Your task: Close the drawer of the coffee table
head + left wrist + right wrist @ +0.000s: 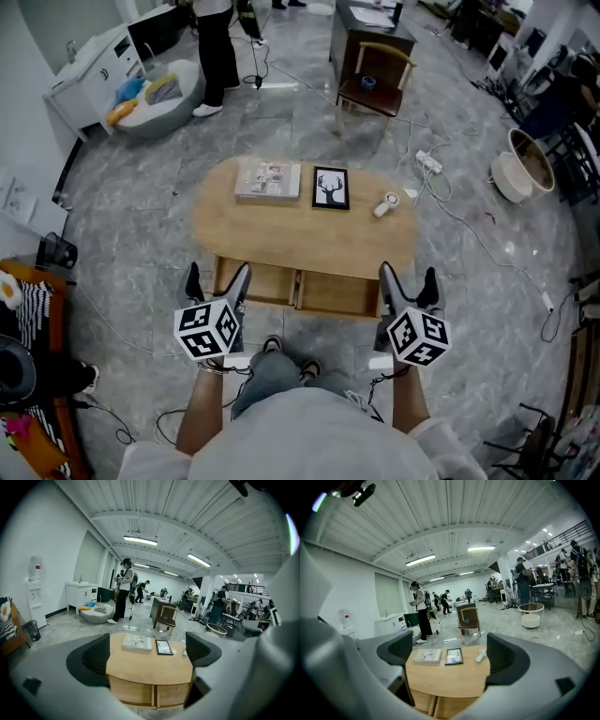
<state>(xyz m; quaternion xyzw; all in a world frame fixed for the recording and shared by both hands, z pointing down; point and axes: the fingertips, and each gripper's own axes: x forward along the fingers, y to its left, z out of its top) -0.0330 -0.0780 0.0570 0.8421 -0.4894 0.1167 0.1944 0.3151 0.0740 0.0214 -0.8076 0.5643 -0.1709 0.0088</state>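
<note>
The oval wooden coffee table (309,239) stands in front of me with both drawers pulled out toward me: the left drawer (258,281) and the right drawer (337,292). My left gripper (217,278) hovers open at the left drawer's near left corner, holding nothing. My right gripper (408,279) hovers open just past the right drawer's right end, also holding nothing. In the left gripper view the table (150,665) and the drawer fronts (133,691) show between the wide jaws. The right gripper view frames the table (450,674) the same way.
On the tabletop lie a book (268,180), a black picture frame (330,187) and a white handheld device (385,204). Beyond are a wooden chair (375,80), a beanbag (159,98), a standing person (216,47), a power strip with cables (429,161) and a round basket (520,169).
</note>
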